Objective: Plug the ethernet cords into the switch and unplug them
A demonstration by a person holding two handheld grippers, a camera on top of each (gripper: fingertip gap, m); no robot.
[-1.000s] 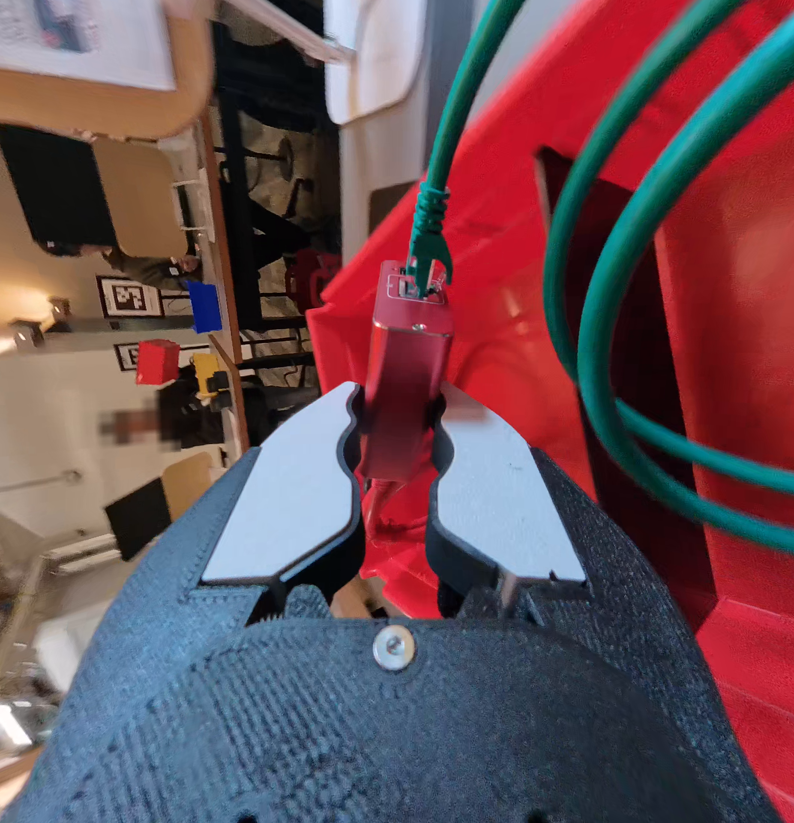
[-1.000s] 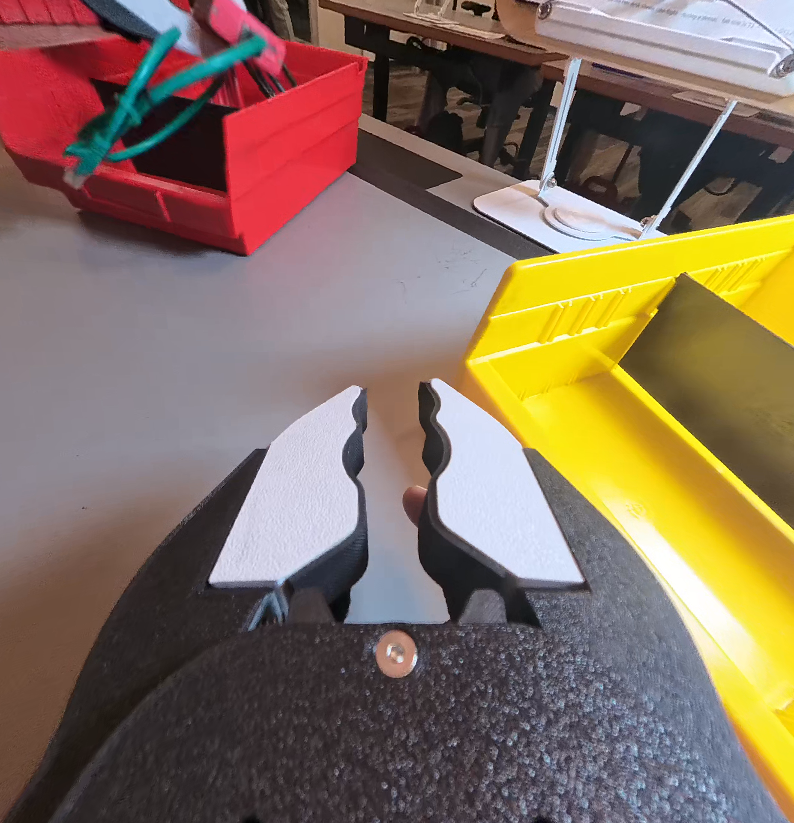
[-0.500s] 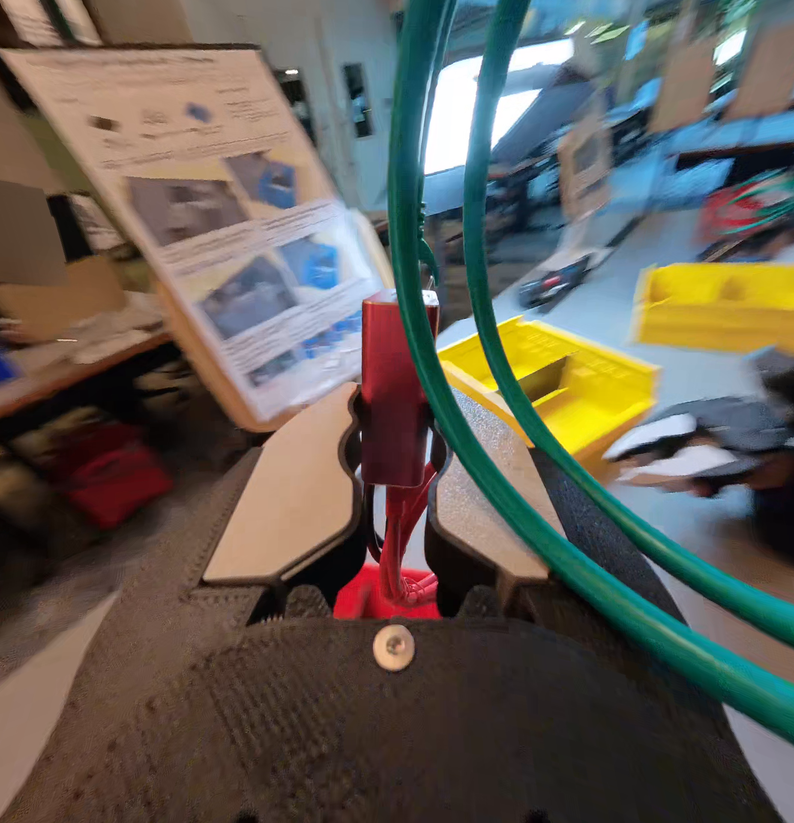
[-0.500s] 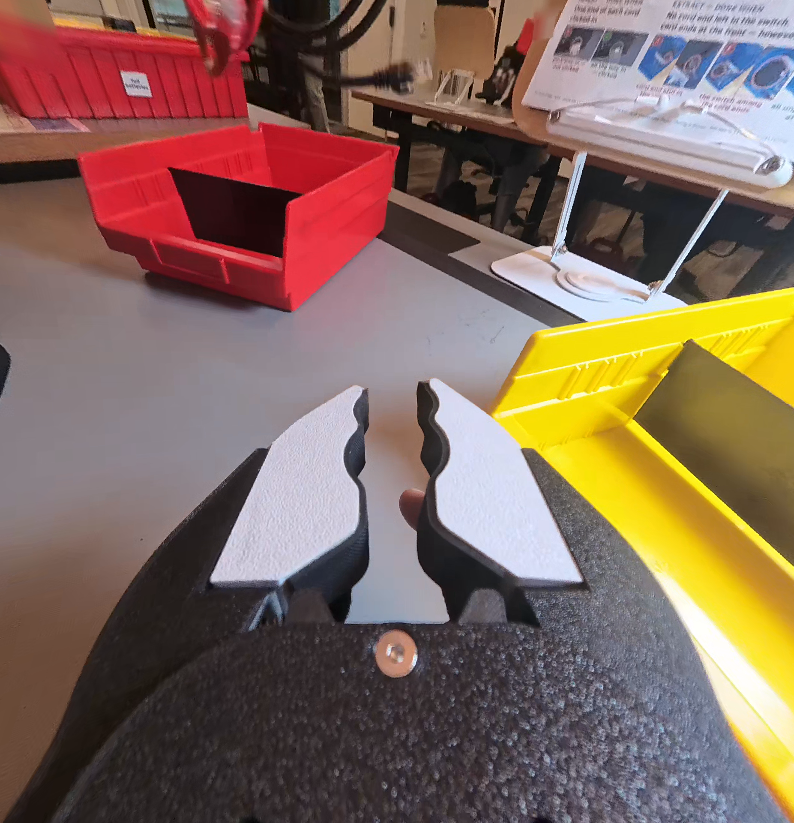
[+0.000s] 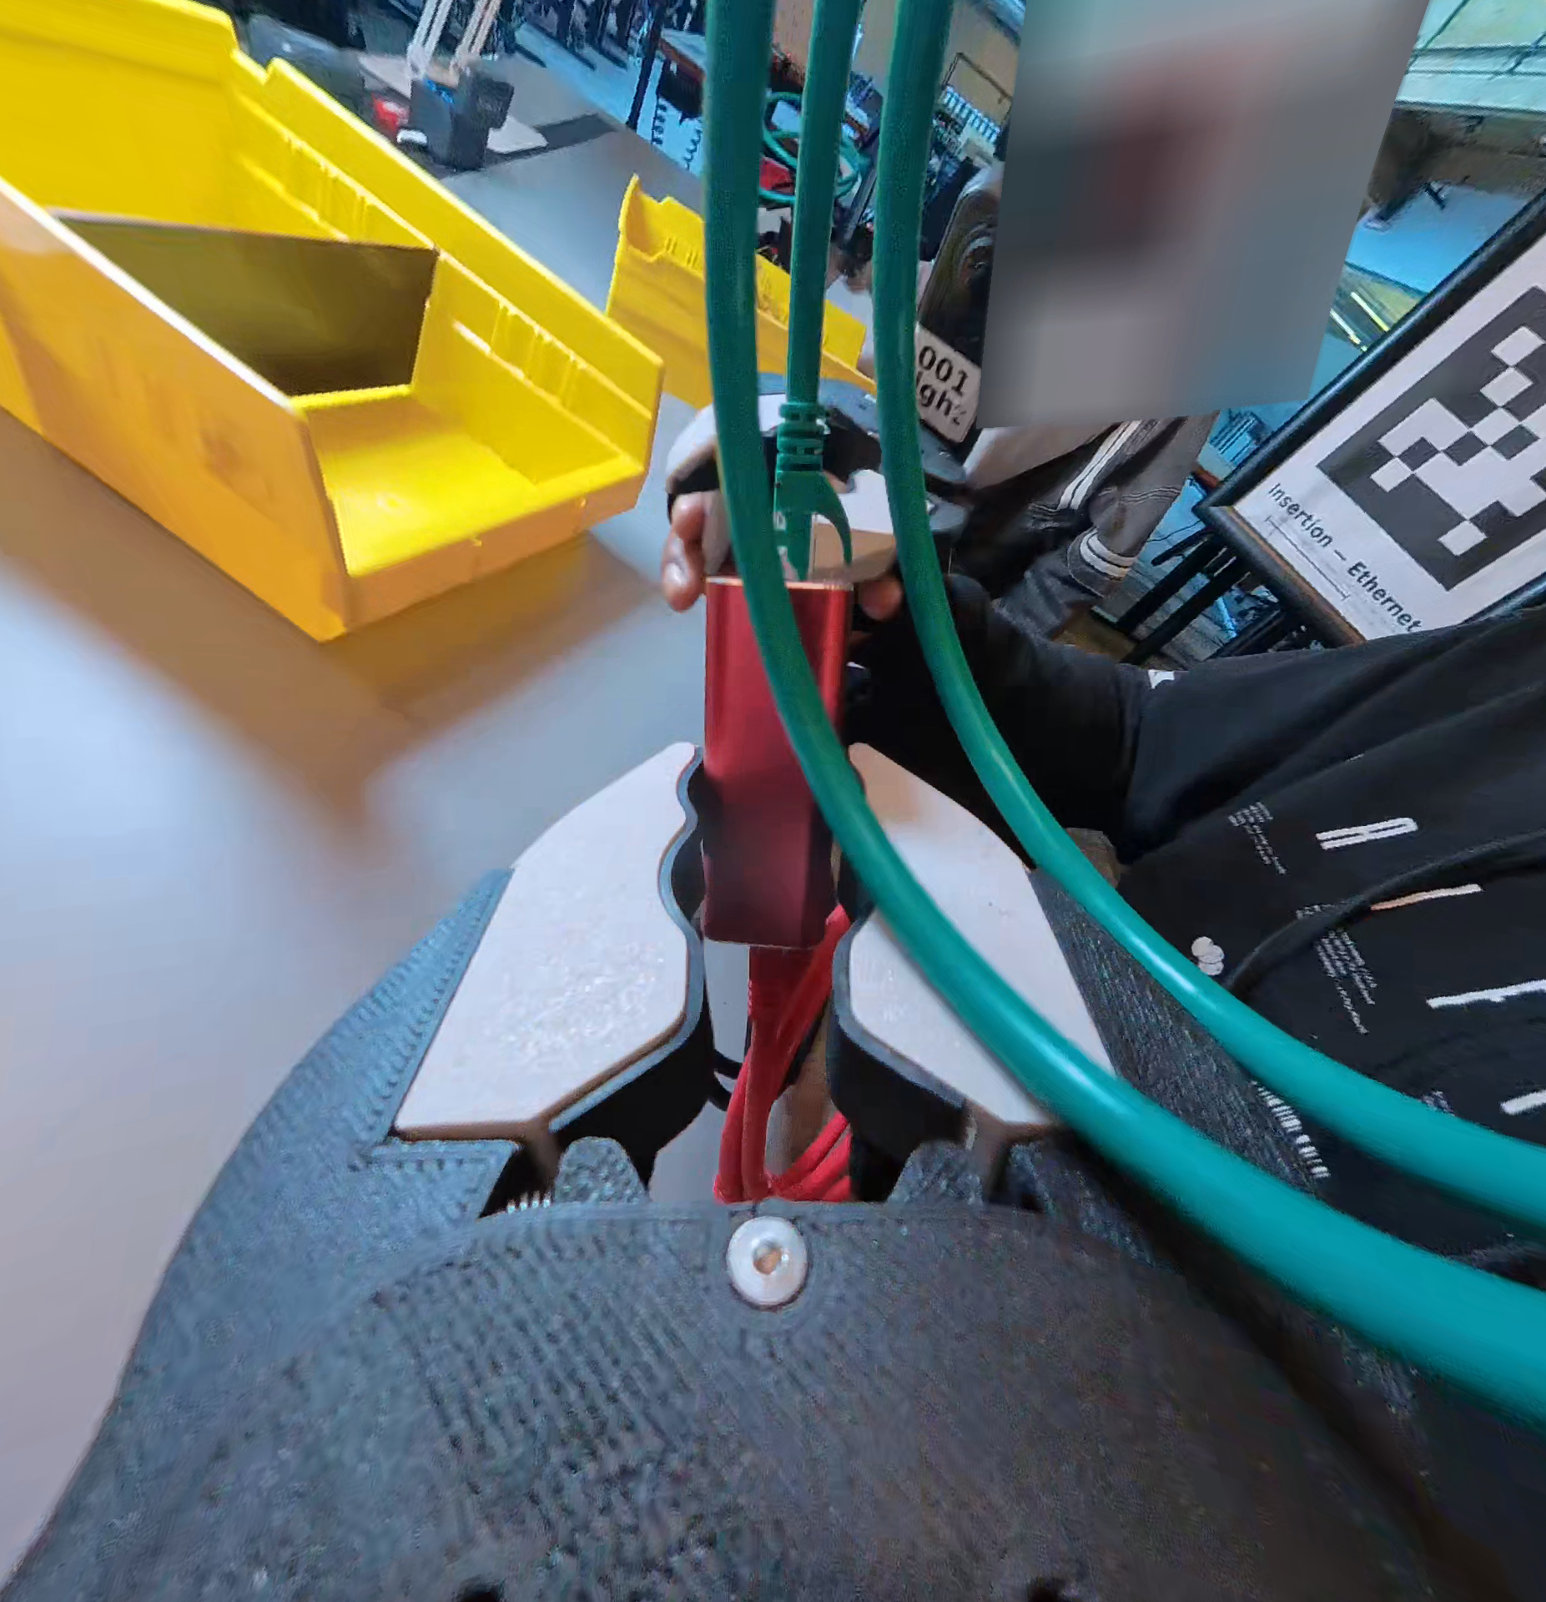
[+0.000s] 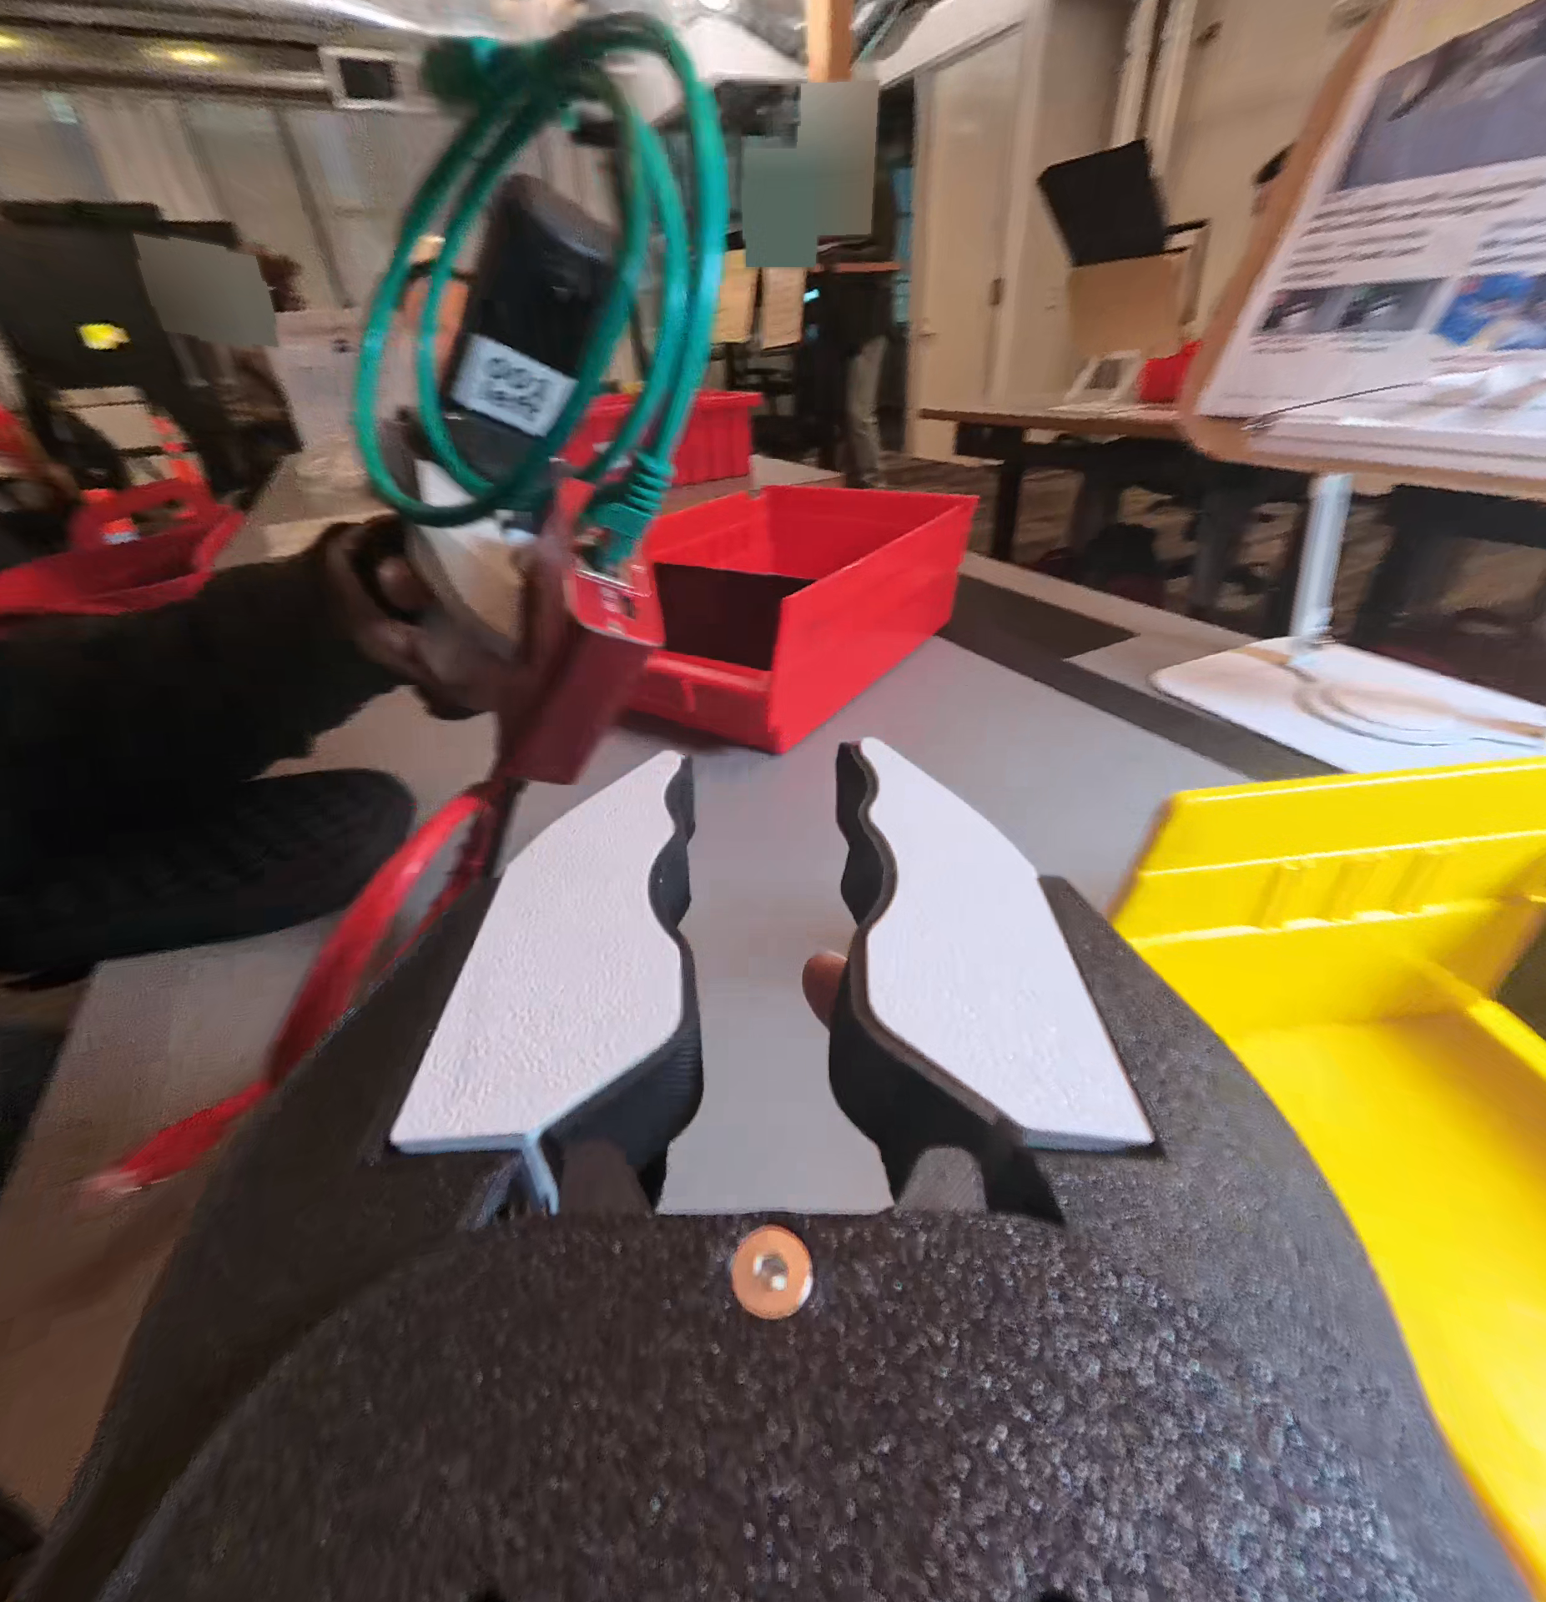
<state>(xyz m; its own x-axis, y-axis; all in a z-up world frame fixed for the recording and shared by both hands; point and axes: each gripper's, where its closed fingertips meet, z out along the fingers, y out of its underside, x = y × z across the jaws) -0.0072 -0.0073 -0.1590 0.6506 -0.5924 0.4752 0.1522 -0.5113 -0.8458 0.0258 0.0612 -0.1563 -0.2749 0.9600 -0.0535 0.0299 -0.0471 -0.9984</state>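
Observation:
My left gripper (image 5: pixel 773 780) is shut on the red switch (image 5: pixel 756 763) and holds it upright above the grey table. A green ethernet cord (image 5: pixel 899 260) is plugged into its far end by a green plug (image 5: pixel 802 485) and loops back over my right finger. A red cord (image 5: pixel 778 1066) hangs from its near end, between my fingers. In the right wrist view, the switch (image 6: pixel 578 702), green cord (image 6: pixel 691 286) and red cord (image 6: pixel 362 936) hang at upper left. My right gripper (image 6: pixel 762 780) is open and empty, low over the table, to the right of the switch.
A yellow bin (image 5: pixel 457 373) lies at the left in the left wrist view, with a second one behind it. In the right wrist view a red bin (image 6: pixel 847 598) stands straight ahead and a yellow bin (image 6: pixel 1324 867) is close on the right. A poster board on a stand (image 6: pixel 1393 286) is at far right. My hands' fingertips stand some 8 cm from each other.
My left gripper has swung the switch and its cords away from the red bin to over the table, near my right gripper. My right gripper's jaws have opened a little wider.

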